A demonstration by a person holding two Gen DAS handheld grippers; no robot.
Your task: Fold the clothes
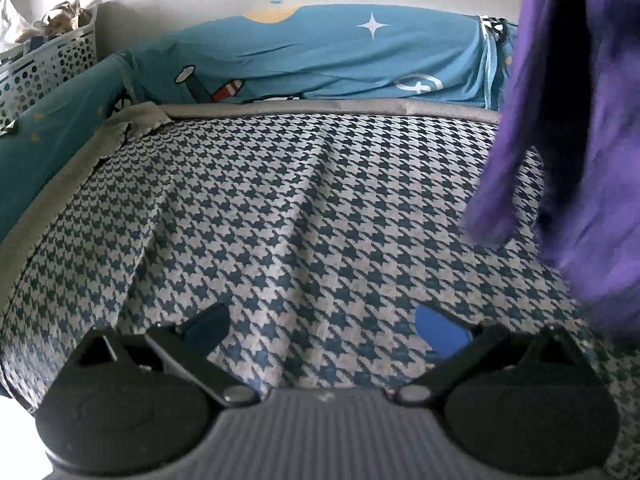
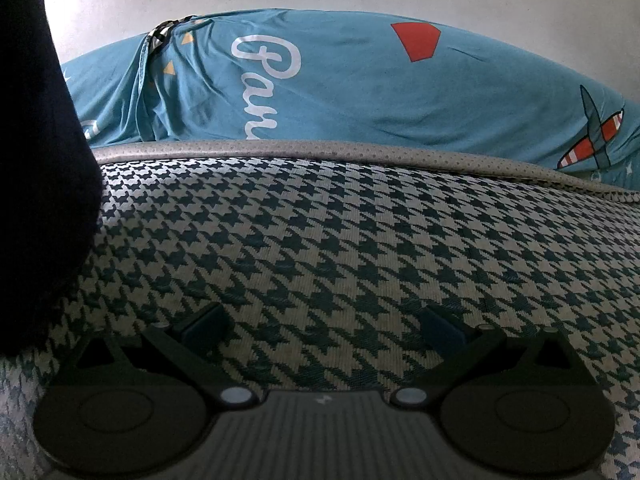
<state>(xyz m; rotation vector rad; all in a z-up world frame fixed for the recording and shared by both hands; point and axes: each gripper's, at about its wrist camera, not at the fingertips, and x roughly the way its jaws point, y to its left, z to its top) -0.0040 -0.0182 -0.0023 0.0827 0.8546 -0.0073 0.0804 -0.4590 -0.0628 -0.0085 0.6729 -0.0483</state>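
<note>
- We see the purple garment [image 1: 576, 140] hanging over the bed's right side, blurred.
- Our left gripper [image 1: 324, 330] and right gripper [image 2: 326, 326] hover spread wide, holding nothing.
- The houndstooth cover [image 1: 304, 208] lies wrinkled; teal printed bedding [image 1: 320, 60] lines its far edge, a white basket [image 1: 48, 64] beyond the far-left corner.

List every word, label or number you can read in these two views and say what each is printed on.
"Pan": white script on the teal bedding behind the houndstooth cover, right wrist view; the lettering runs on below the cover's grey edge, so the rest is hidden.
Left wrist view: the bedding shows only pictures, a white star among them. No readable text; none on the purple garment.
</note>
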